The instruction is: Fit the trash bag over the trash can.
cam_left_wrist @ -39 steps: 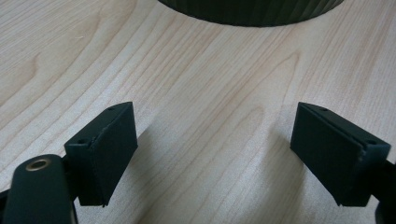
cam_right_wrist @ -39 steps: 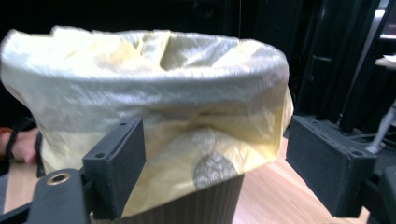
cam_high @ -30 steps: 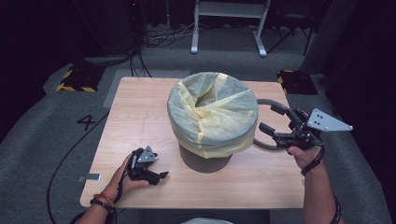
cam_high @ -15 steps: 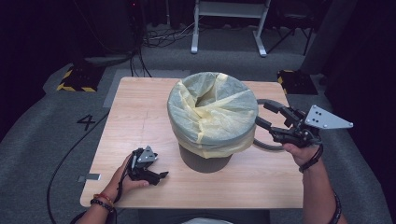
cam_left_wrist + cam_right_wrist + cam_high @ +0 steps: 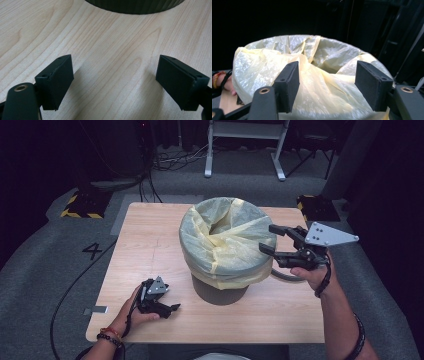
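Note:
A dark round bin [image 5: 220,292] lined with a pale yellow bag [image 5: 222,237] stands mid-table. My right gripper [image 5: 267,238] hovers at the bin's right rim, pointing left over the bag. Its jaws have just been opening and stand open. In the right gripper view the crumpled bag film [image 5: 322,82] lies between and beyond the right gripper [image 5: 327,66], and neither pad presses it. My left gripper [image 5: 169,301] rests on the table [image 5: 150,235] at the front left, held by a hand. It is the left gripper [image 5: 115,62] with open jaws over bare wood, facing the bin's base [image 5: 135,6].
The table's front edge runs just below the left hand. On the grey floor are a painted "4" [image 5: 93,250], a yellow-and-black block [image 5: 80,205] at the left, another [image 5: 312,205] at the right, cables, and a white frame [image 5: 245,145] behind.
My right gripper has risen and moved left, from beside the bin's wall to its rim, with its jaws narrower than a second ago. The left gripper has stayed put.

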`<state>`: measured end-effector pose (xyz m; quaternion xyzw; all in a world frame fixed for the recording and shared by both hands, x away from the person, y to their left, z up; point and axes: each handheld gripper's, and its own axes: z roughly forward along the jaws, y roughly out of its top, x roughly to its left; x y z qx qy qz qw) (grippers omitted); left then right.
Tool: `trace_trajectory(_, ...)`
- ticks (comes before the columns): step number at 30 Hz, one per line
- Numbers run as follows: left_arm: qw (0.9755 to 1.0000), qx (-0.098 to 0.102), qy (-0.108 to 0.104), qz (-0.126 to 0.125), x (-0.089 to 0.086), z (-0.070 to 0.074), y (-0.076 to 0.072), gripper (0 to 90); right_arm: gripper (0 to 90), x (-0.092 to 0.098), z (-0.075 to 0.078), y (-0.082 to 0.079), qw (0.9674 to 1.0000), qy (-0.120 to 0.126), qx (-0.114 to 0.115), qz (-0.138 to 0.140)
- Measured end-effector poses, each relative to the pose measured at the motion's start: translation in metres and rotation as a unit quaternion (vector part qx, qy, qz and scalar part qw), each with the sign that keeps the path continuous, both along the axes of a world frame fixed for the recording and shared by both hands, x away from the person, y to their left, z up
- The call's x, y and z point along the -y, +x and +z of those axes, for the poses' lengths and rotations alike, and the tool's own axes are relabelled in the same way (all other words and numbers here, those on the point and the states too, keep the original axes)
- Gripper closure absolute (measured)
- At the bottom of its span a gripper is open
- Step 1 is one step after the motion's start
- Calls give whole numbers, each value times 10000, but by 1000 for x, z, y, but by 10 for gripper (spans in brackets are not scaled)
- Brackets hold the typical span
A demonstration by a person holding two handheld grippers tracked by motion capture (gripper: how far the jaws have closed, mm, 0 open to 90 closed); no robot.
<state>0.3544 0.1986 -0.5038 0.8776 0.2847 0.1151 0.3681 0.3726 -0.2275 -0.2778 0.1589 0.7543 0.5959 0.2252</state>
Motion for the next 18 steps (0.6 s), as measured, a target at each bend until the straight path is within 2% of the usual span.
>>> trace_trajectory(9, 10000, 1, 1, -2, 0, 0, 0, 145, 346, -20, 2, 12, 9988, -331, -328, 149)
trace_trajectory(15, 10000, 0, 1, -2, 0, 0, 0, 145, 343, -35, 4, 18, 9955, -735, -581, 134)
trace_trajectory(18, 10000, -1, 0, -2, 0, 0, 0, 145, 340, -40, 5, 20, 9937, -846, -707, 208)
